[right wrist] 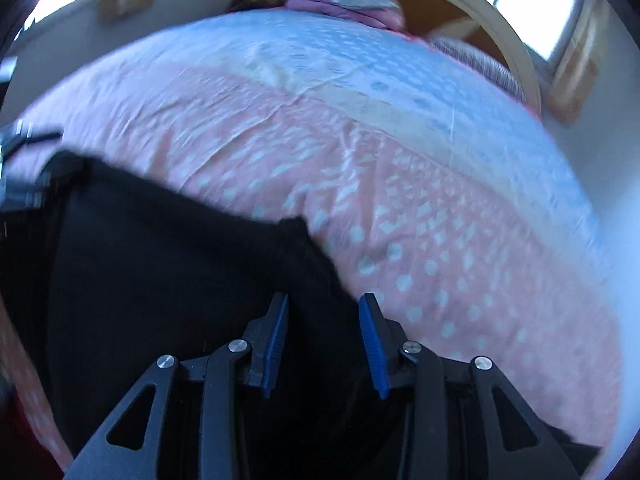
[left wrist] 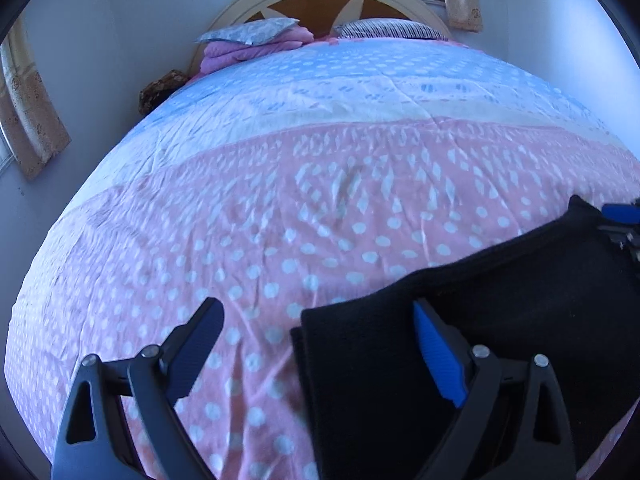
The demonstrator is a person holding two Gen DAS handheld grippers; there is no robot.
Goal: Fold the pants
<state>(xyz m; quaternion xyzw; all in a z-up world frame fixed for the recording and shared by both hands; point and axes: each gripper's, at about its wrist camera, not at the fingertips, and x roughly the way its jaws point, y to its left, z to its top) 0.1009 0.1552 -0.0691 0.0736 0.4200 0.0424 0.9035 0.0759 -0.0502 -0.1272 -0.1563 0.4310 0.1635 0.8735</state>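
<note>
Black pants (left wrist: 460,344) lie on the bed (left wrist: 280,184), long axis toward 2 o'clock. Left gripper (left wrist: 320,316) gapes wide at their near edge; right gripper (right wrist: 323,308), narrower, empty, hovers over the other end.

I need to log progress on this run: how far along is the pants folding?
Done: the black pants lie on the dotted bedspread with layered edges, so at least one fold looks made. In hand: nothing; the left claw and the right claw are both open above the cloth. Left: whether another fold is needed is unclear, as the full garment isn't visible.
</note>
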